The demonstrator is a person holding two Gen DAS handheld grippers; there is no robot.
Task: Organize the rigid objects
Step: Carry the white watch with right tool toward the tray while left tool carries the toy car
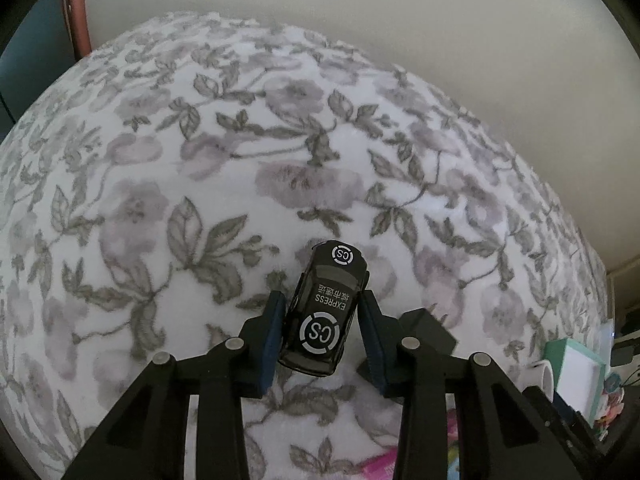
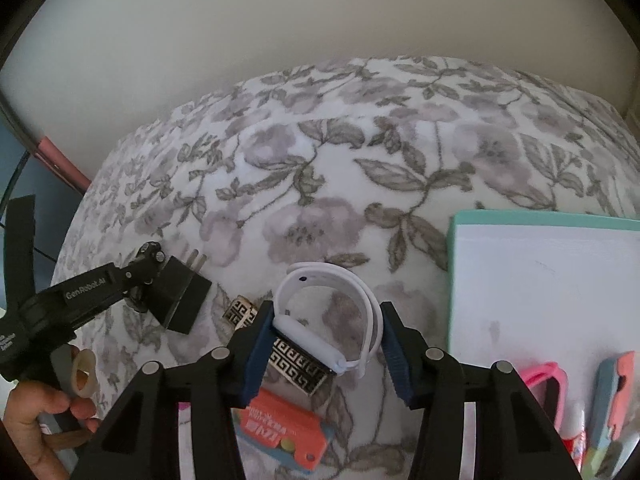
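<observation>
Left hand-held gripper (image 1: 322, 330) clamped on black toy car (image 1: 325, 308); right hand-held gripper (image 2: 326, 350) clamped on white smartwatch (image 2: 328, 316), beside teal box (image 2: 540, 280).

Both wrist cameras close, angled steeply down, sharing the floral blanket (image 1: 168, 184)

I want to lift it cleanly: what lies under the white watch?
Under the white watch shows a black-and-gold patterned card on the flowered cloth. Its upper part is covered by the watch, so what else lies there cannot be seen.
</observation>
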